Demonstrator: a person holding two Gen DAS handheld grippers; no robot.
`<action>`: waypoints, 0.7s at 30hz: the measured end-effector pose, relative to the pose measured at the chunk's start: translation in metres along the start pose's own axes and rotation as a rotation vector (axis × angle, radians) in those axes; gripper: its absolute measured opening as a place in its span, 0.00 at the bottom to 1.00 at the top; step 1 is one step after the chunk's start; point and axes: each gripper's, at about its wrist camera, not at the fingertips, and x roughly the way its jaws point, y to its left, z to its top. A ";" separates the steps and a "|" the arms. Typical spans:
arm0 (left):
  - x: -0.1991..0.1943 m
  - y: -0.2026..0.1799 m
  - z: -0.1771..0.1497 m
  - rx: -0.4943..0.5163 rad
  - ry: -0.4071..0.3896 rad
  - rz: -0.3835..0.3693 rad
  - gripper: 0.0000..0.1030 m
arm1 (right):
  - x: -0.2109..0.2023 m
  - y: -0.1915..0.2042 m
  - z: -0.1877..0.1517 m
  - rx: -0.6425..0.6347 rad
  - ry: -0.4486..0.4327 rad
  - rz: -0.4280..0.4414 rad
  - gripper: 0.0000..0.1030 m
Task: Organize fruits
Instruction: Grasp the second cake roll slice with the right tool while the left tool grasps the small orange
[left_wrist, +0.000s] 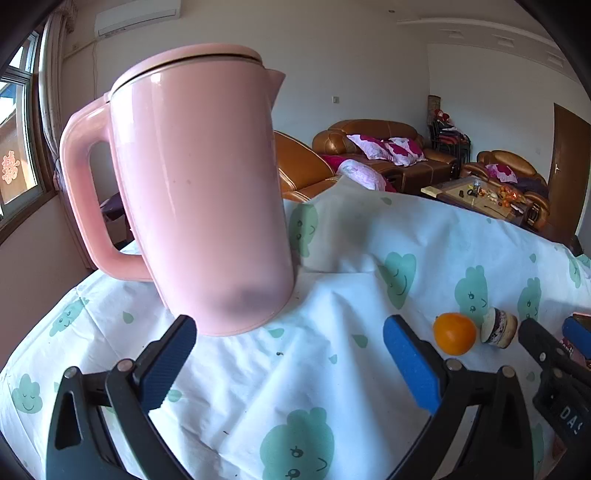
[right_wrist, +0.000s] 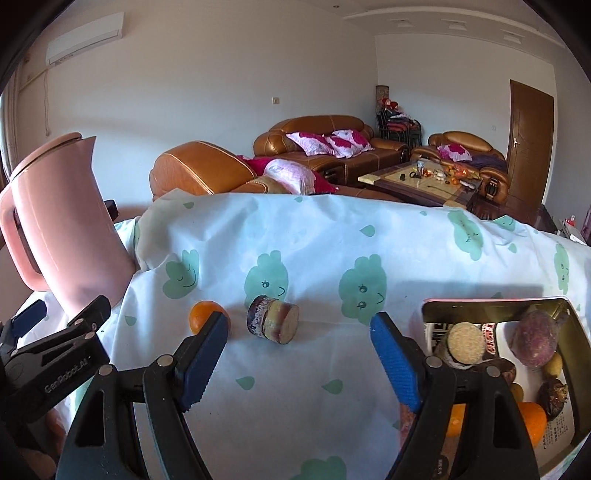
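An orange (left_wrist: 454, 333) lies on the white cloud-print cloth (left_wrist: 314, 369), with a cut cylindrical chunk of purple-skinned produce (left_wrist: 498, 328) right beside it. Both show in the right wrist view, the orange (right_wrist: 201, 315) and the chunk (right_wrist: 273, 324). A metal tin (right_wrist: 576, 332) at the right holds several fruits: a round-cut piece (right_wrist: 466, 342), a purple fruit (right_wrist: 533, 338) and an orange (right_wrist: 532, 422). My left gripper (left_wrist: 291, 369) is open and empty, left of the orange. My right gripper (right_wrist: 299, 360) is open and empty, in front of the chunk.
A pink kettle (left_wrist: 199, 192) stands close ahead of the left gripper and shows at the left in the right wrist view (right_wrist: 62, 221). The right gripper shows at the right edge of the left wrist view (left_wrist: 554, 354). Behind the table are brown sofas (right_wrist: 314, 140) and a coffee table (right_wrist: 424, 181).
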 end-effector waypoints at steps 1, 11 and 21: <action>0.001 0.000 0.000 -0.002 0.001 0.000 1.00 | 0.007 0.001 0.003 0.010 0.020 0.006 0.78; 0.003 0.002 0.000 0.006 0.004 -0.007 1.00 | 0.065 0.012 0.009 -0.028 0.242 -0.030 0.51; 0.002 0.002 -0.002 0.018 -0.003 -0.028 1.00 | 0.018 0.017 0.003 -0.080 0.090 0.006 0.39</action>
